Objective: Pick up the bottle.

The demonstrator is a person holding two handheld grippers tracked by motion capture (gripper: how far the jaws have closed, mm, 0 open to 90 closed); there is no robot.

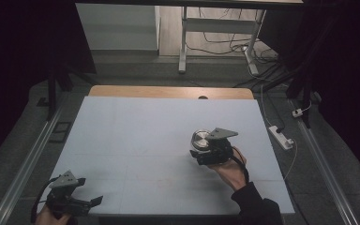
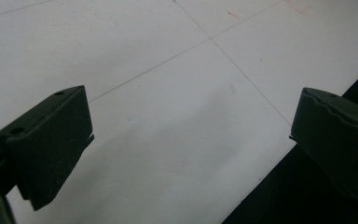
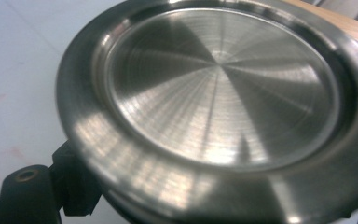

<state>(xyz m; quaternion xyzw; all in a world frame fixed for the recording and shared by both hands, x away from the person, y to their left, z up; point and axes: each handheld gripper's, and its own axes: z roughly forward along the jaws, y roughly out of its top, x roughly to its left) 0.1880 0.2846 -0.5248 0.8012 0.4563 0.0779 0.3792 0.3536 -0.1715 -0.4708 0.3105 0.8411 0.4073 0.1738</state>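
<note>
A round metal dish (image 3: 223,93), brushed steel with fine concentric turning marks, a flat centre and a raised, rolled rim, sat in the right claw (image 1: 201,151), whose jaws were closed on its near edge; one black, matte jaw showed under the rim in the right gripper view. In the high view the dish (image 1: 199,138) lay right of the middle of the surface (image 1: 136,136), at the claw's far end, with a grey three-cornered plate just beside it.

The left claw (image 1: 95,200) hovered at the near left corner of the surface, well apart from the dish, its blocky black jaws spread wide and holding nothing.

The surface was a pale, smooth sheet crossed by thin pencilled lines and faint red marks, with a strip of wood showing at its far edge. Beyond it were a dark floor, white desk legs, loose cables and a power strip (image 1: 281,137).
</note>
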